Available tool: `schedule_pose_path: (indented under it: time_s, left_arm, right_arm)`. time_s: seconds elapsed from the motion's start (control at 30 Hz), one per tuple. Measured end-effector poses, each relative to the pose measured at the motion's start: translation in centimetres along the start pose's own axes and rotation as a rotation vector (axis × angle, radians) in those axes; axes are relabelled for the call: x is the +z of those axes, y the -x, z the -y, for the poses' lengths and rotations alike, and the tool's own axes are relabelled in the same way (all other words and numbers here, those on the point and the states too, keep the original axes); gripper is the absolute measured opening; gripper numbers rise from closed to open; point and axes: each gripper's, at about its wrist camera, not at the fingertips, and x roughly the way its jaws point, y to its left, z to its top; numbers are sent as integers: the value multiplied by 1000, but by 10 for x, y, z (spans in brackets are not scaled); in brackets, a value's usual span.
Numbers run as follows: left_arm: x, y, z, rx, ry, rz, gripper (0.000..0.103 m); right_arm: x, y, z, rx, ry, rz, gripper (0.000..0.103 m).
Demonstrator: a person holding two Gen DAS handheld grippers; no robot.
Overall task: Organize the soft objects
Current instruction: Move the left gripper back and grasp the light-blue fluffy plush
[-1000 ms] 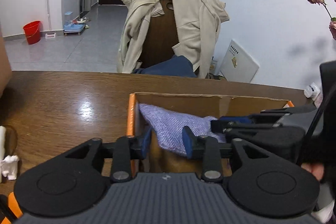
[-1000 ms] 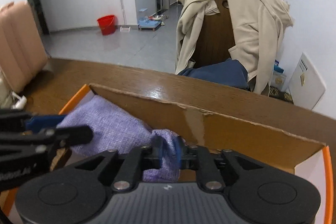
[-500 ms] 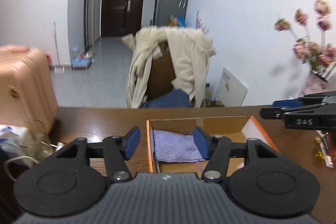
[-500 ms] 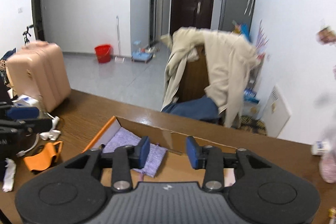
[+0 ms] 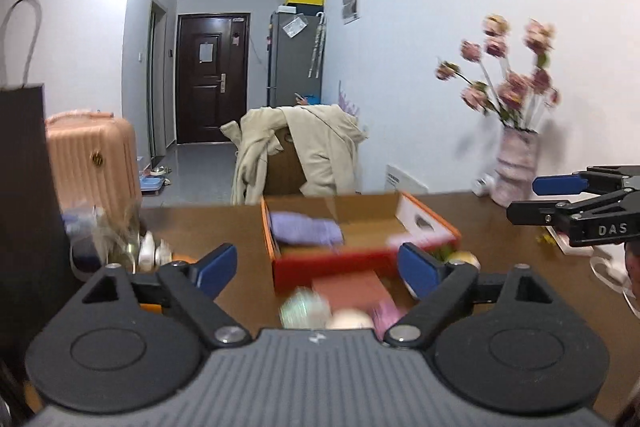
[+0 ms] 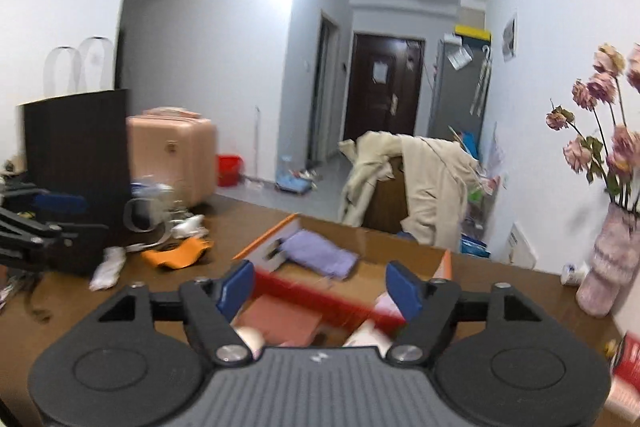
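Cloth (image 5: 306, 231) of purple knit lies in the far left of the orange box (image 5: 362, 263), beyond my grippers. My left gripper (image 5: 318, 269) and right gripper (image 6: 320, 285) both gape wide, holding nothing.

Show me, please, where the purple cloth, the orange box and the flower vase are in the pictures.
purple cloth (image 5: 306, 231), left wrist view, middle of the folded fabric
orange box (image 5: 328, 269), left wrist view, near red-orange wall
flower vase (image 6: 606, 267), right wrist view, middle of its body

Left gripper (image 5: 318, 267), right gripper (image 6: 320, 287) agape, empty.
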Motion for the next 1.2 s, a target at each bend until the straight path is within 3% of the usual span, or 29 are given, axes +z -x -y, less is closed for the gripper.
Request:
schedule_pose_path:
  time_s: [0.1,0.2,0.27,0.37,0.47,0.53,0.7,0.77,0.83,0.97,1.2]
  left_arm:
    - [-46,30,8,-8,-11,23,100]
    - [-91,53,21,31,-36,36,101]
    - [-111,57,28,28,-17,15,101]
    - [-122,47,35,-7,-27,-37,102]
    - [-122,38,38,13,-45,-36,102]
    - [-123,32,36,3,-22,-51,102]
    - [-124,2,33,-40,21,-138,102]
    - [-123,-13,34,-70,40,-169,96]
    - [-122,-31,36,-103,62,-209,82]
    - [-121,-65,33,-175,144,-281,67]
    - [-126,-104,17,-265,263,-365,50]
  right_arm:
    - [-51,39,-29,-1,7,66,90]
    - [-103,69,-57,-83,27,96,93]
    - [-131,82,-64,-93,-51,96,94]
    - [-146,75,-64,-35,-64,11,93]
    - [-148,68,-63,-76,-92,-3,93]
    - [-152,63,-58,-49,-135,-25,92]
    - [-161,42,-49,-15,-212,-64,75]
    - [-159,25,-43,9,-259,-78,69]
    - [-157,11,-37,25,-291,-89,62]
    - [-150,-23,-28,78,-334,-114,47]
    - [-150,-87,-19,140,-397,-203,40]
